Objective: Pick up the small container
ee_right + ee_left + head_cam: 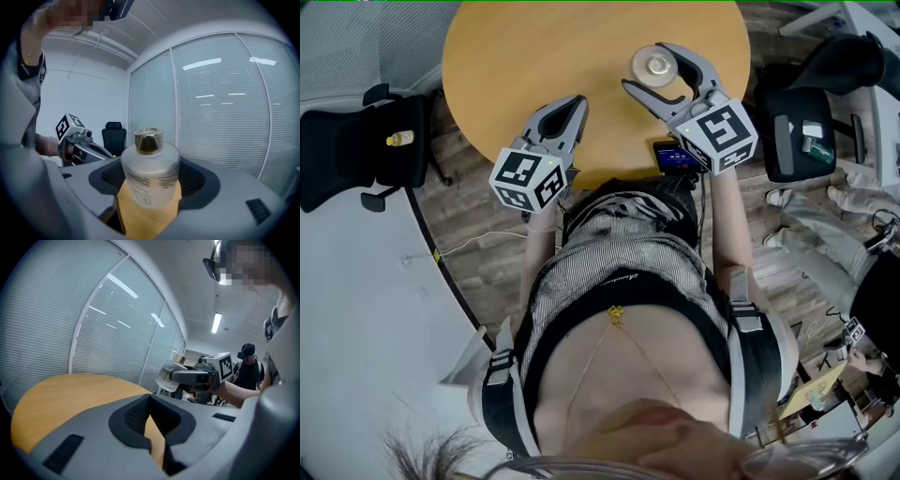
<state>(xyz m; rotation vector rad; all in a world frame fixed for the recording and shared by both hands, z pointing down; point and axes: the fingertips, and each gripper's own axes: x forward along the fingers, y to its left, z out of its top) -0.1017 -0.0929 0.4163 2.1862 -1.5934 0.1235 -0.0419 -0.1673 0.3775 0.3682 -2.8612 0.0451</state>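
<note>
The small container point(657, 66), a frosted bottle with a gold cap, sits between the jaws of my right gripper point(645, 66) over the round wooden table point(534, 47). In the right gripper view the container point(150, 176) fills the middle, with both pads of the right gripper point(150, 192) pressed to its sides and the tabletop showing beneath it. The left gripper view shows the container point(167, 377) held up off the table by the right gripper point(179, 377). My left gripper point(578, 101) hovers at the table's near edge, shut and empty, its tips point(150, 397) meeting.
A dark phone-like device point(675, 156) lies at the table's near edge under my right wrist. One black office chair point(356, 150) stands left of the table, another point(806, 122) to its right. A person's legs point(825, 230) are at the right. Blinds cover the glass wall point(225, 108).
</note>
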